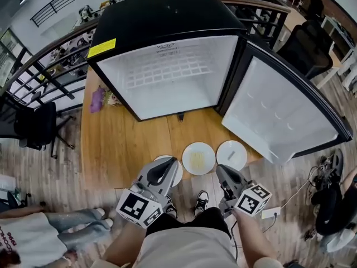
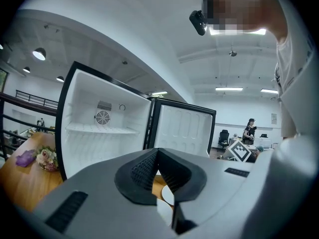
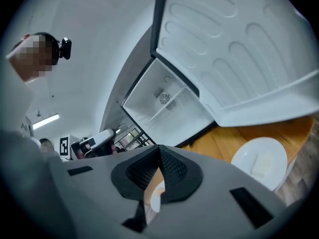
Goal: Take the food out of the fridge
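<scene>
From where I stood the fridge (image 1: 167, 77) looked bare inside, and the food was already out: three plates sat in a row on the wooden table (image 1: 122, 144) just in front of it, near the table's front edge. That edge was the worry. The left gripper (image 1: 170, 162) and the right gripper (image 1: 222, 170) both hovered just above the plates with jaws pressed together and nothing in them. A careless dip or sweep from either could have nudged a plate off the front. The left plate (image 1: 178, 177) was half hidden under the left gripper, so it seemed the likeliest to get clipped. The fridge door (image 1: 279, 116) also hung wide open past the table's side, where an elbow might have caught it. On the right plate (image 1: 239, 162) lay a pale strip of food (image 1: 231, 154), its long axis running roughly from the person towards the fridge. The yellowish heap (image 1: 197, 159) on the middle plate (image 1: 197, 148) had no clear long axis.
</scene>
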Demonstrator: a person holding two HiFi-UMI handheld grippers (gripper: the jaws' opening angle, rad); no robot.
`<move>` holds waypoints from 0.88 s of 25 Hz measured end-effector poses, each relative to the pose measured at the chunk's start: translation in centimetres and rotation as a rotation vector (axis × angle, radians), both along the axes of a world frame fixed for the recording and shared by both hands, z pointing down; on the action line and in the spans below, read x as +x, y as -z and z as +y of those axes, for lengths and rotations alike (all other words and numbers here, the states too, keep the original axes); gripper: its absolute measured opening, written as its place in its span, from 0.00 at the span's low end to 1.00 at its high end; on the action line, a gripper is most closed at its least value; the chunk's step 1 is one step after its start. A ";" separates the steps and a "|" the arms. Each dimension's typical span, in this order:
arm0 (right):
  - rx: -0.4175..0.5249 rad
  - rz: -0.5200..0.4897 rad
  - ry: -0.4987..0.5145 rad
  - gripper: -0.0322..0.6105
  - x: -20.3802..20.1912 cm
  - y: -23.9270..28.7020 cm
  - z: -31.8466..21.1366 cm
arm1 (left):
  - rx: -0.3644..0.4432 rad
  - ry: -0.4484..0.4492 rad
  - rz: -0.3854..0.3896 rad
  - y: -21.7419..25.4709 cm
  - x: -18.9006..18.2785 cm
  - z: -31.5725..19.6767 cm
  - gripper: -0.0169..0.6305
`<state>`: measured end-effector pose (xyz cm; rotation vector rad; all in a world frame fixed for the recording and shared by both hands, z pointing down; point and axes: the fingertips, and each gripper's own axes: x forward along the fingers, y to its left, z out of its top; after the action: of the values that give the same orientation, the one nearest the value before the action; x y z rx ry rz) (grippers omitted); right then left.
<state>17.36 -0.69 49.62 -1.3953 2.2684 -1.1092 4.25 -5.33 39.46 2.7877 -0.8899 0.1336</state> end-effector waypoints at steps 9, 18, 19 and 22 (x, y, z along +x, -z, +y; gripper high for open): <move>0.236 0.314 0.084 0.08 -4.0 9.2 -4.2 | 0.010 0.074 0.019 1.7 -3.8 -1.3 0.03; 0.367 0.475 0.129 0.08 -7.5 14.2 -6.4 | 0.064 0.149 0.027 4.0 -8.0 -2.7 0.03; 0.367 0.487 0.134 0.08 -7.9 14.2 -6.6 | 0.068 0.154 0.029 4.2 -8.3 -2.8 0.03; 0.361 0.484 0.140 0.08 -7.9 13.7 -7.1 | 0.078 0.163 0.029 4.2 -8.4 -3.2 0.03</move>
<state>9.42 -7.74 35.87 -1.4842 2.7545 -0.3752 -4.19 -8.52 35.22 2.7646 -1.1332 0.0337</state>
